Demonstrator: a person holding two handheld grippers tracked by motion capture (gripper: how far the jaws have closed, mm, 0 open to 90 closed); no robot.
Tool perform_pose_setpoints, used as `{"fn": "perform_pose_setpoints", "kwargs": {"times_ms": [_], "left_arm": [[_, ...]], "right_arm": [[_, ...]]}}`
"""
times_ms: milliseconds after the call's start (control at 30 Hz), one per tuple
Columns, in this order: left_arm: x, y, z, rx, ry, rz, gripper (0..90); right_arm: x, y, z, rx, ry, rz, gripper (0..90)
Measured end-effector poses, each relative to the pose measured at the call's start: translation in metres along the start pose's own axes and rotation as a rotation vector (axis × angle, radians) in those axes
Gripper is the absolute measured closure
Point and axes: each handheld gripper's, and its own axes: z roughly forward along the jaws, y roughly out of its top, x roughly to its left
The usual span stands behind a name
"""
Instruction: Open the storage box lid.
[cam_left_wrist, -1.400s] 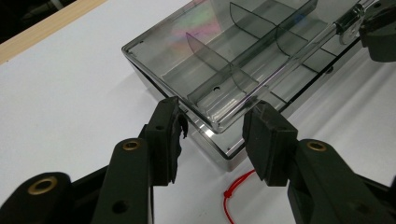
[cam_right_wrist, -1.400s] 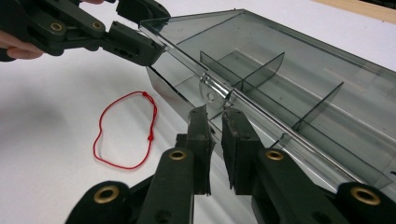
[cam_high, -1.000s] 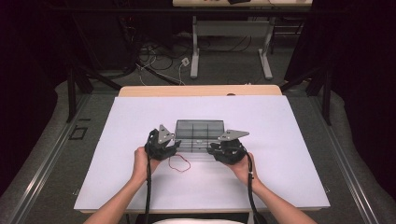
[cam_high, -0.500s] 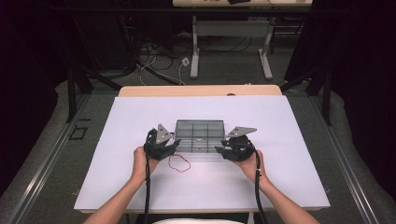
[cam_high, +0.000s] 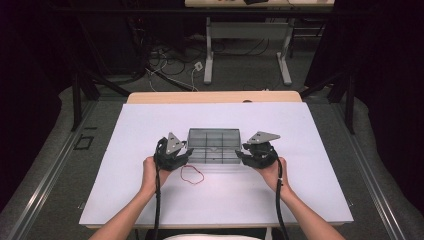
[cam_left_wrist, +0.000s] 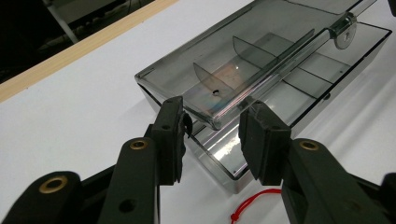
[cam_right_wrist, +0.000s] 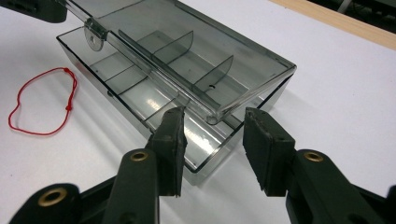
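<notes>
box: smoky clear compartment box (cam_high: 214, 145) sits mid-table on the white table (cam_high: 125, 150), long side toward the person, lid (cam_left_wrist: 243, 51) partly raised, dividers visible inside
left hand: left hand (cam_high: 150, 172) comes up from the near edge, forearm angled in toward the box's left end
left gripper: left gripper (cam_high: 173, 154) at the box's left end; jaws wide apart, straddling the lid's near corner edge, holding nothing
right hand: right hand (cam_high: 272, 172) mirrors it, forearm angled in toward the box's right end
right gripper: right gripper (cam_high: 256, 152) at the box's right end; jaws wide, one over the tray, one outside the box wall, lid corner between them; contact cannot tell
string: red string loop (cam_high: 192, 175) lies flat just in front of the box's left half, near the left gripper, apart from the box
edges: wooden strip (cam_high: 215, 96) runs along the table's far edge, well behind the box
open room: bare white top beyond the box and wide on both sides of it
</notes>
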Motion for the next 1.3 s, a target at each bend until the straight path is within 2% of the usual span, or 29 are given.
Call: {"fn": "perform_pose_setpoints", "kwargs": {"times_ms": [67,100,567,633,1067,1300], "left_arm": [[0.000,0.000,0.000,-0.004,-0.001,-0.002,60.5],[0.000,0.000,0.000,-0.005,-0.001,0.000,60.5],[0.000,0.002,-0.001,-0.025,0.012,0.001,61.2],[0.000,0.002,-0.001,-0.024,0.013,0.002,61.5],[0.003,0.006,-0.002,-0.040,0.019,-0.001,62.6],[0.006,0.010,-0.002,-0.047,0.009,-0.023,62.9]], "right_arm": [[0.000,0.001,-0.001,-0.004,-0.005,-0.007,60.2],[0.000,0.001,-0.001,-0.023,-0.009,-0.011,61.1],[0.001,0.005,-0.003,-0.040,-0.028,-0.040,64.1],[0.002,0.005,-0.003,-0.044,-0.032,-0.026,64.3],[0.000,0.009,-0.003,-0.049,-0.039,-0.032,65.9],[-0.001,0.013,-0.003,-0.056,-0.049,-0.030,66.8]]}}
